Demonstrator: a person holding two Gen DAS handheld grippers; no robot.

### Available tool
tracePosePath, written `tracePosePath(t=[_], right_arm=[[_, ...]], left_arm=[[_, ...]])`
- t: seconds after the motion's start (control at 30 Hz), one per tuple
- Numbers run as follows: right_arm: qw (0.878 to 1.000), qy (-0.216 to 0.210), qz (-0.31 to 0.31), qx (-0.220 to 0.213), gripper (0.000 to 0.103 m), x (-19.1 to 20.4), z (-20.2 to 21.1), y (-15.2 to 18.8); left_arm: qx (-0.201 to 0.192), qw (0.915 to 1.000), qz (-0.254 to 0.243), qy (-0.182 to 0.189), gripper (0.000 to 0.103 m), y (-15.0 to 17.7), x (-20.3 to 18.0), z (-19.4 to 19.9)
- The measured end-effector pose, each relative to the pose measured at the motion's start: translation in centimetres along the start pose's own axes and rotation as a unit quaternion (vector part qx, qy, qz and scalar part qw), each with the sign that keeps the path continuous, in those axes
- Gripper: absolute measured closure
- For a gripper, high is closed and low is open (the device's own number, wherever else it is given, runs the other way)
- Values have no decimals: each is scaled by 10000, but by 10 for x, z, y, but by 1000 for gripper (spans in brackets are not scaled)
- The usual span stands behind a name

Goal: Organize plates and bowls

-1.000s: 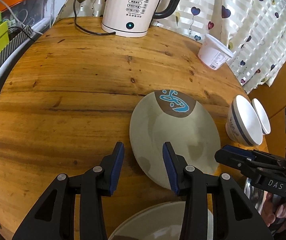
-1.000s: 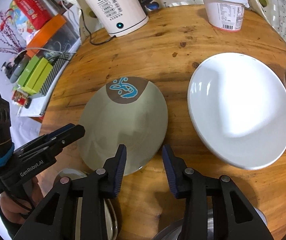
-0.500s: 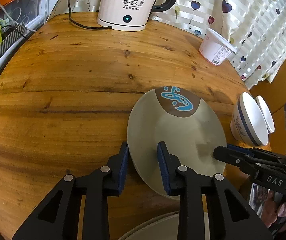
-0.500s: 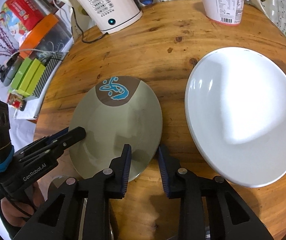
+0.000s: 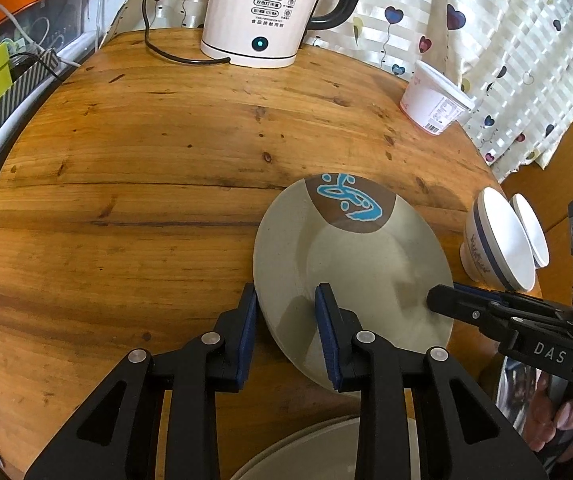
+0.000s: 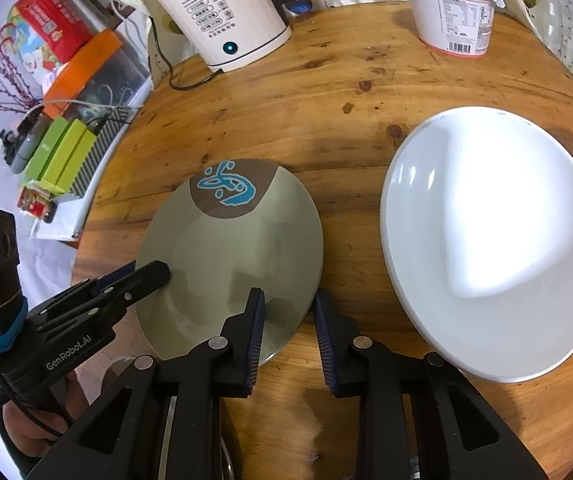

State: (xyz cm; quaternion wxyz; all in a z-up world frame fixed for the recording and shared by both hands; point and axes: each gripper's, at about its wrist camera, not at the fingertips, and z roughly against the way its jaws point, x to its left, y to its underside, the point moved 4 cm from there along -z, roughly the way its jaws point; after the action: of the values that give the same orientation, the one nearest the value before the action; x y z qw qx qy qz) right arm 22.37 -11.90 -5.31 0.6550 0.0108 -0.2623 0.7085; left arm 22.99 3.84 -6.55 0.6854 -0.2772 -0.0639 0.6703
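You had both grippers on the grey plate (image 5: 350, 276): the left gripper (image 5: 286, 320) pinched its left rim. The right gripper (image 6: 288, 320) pinched its right rim, having just closed there

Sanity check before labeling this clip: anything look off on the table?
Nothing spilled or broken. One oddity: the left gripper and right gripper, whose jaws have just been closing, both pinch the same grey plate, at opposite rim edges.

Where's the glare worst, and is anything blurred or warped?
Right wrist view: the white plate blows out at its centre, detail lost. Left wrist view: only soft sheen on the grey-green plate. Both views sharp; fisheye bends the round wooden table at the edges and darkens the corners.
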Motion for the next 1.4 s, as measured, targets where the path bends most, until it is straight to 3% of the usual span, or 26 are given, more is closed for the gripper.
tracePosePath(t=[0.6, 1.4], right_arm=[[9993, -120, 296, -196, 79, 21, 27, 5], [9960, -290, 844, -97, 78, 54, 56, 68]], left_arm=[[-310, 9994, 140, -51, 73, 12, -1, 41], [-550, 9966, 515, -321, 73, 91, -5, 99]])
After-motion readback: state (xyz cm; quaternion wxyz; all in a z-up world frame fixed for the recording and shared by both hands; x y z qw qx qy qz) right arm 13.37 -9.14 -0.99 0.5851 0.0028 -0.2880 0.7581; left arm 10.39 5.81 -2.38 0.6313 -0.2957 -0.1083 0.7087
